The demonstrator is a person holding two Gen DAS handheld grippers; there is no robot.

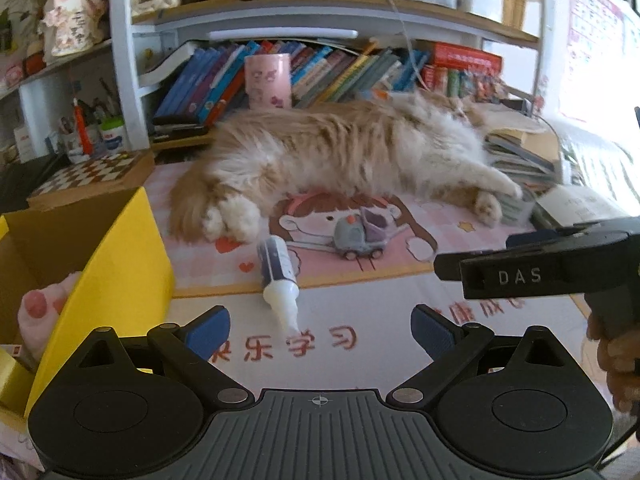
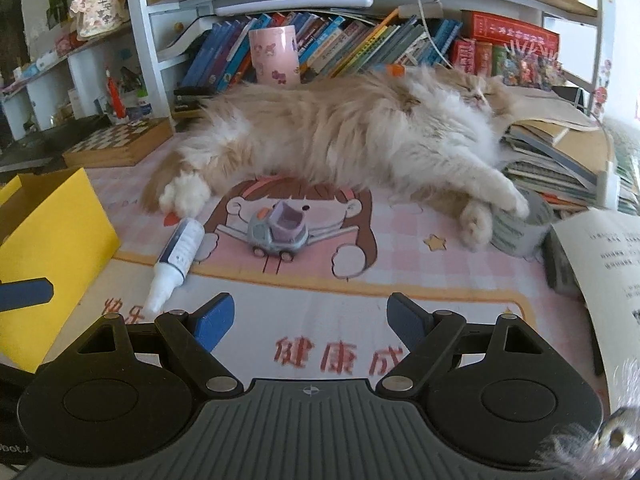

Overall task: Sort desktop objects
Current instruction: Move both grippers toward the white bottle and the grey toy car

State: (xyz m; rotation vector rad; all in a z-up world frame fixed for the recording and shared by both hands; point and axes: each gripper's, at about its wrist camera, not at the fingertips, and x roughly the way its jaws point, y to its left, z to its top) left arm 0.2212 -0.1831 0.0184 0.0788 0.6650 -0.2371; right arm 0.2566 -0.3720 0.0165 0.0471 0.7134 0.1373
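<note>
While both grippers' fingers are held apart and empty, the bottle (image 1: 277, 271) lies on the counter beside the cat's (image 1: 352, 152) paw; the cat could be startled.

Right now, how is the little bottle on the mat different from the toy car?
The bottle lies on its side, while the toy car stands upright on its wheels. The bottle is long and slim with a white pointed tip; the toy car is short and chunky, grey and purple. The bottle sits nearer the yellow box; the toy car sits mid-mat. Both rest on the pink mat in front of the cat.
</note>
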